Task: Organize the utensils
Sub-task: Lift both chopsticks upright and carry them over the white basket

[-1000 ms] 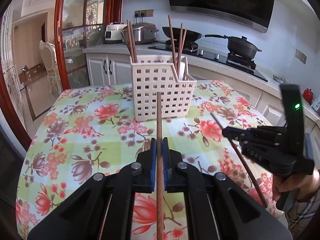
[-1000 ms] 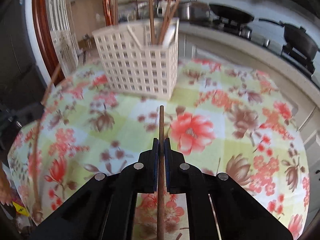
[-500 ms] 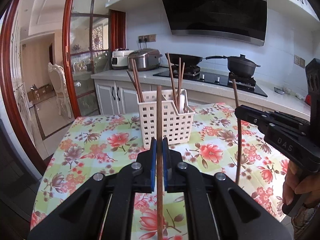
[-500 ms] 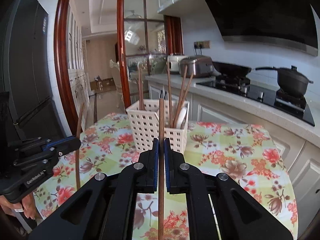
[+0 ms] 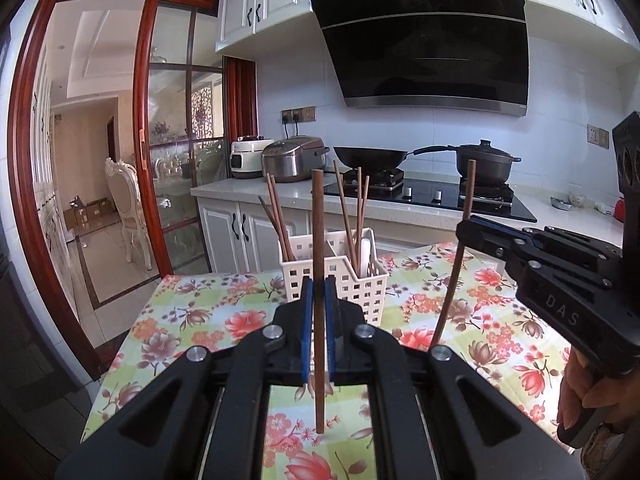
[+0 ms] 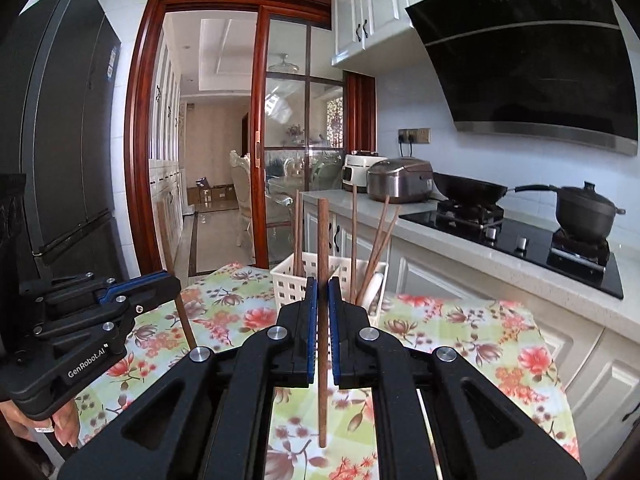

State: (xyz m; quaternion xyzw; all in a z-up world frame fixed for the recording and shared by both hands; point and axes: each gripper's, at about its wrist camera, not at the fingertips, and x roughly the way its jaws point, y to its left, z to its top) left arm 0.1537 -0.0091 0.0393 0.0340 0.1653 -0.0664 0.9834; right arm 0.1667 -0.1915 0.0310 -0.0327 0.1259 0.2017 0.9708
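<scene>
My left gripper (image 5: 319, 292) is shut on a brown chopstick (image 5: 318, 240) held upright above the flowered table. My right gripper (image 6: 322, 292) is shut on another brown chopstick (image 6: 322, 248), also upright. Each gripper shows in the other's view: the right one (image 5: 464, 228) with its chopstick (image 5: 452, 288), the left one (image 6: 172, 284) with its chopstick (image 6: 185, 320). A white perforated utensil basket (image 5: 360, 280) stands on the table ahead of both and holds several chopsticks and a white spoon; it also shows in the right wrist view (image 6: 292, 284).
The flowered tablecloth (image 5: 208, 316) covers the table. Behind it runs a kitchen counter (image 5: 256, 192) with two rice cookers, a wok and a pot on the hob. A glass sliding door (image 5: 176, 160) stands left. A dark fridge (image 6: 60, 140) stands at far left.
Both grippers have tilted up and back from the table, so each chopstick went from pointing down at the cloth to standing upright. The basket now looks farther off.
</scene>
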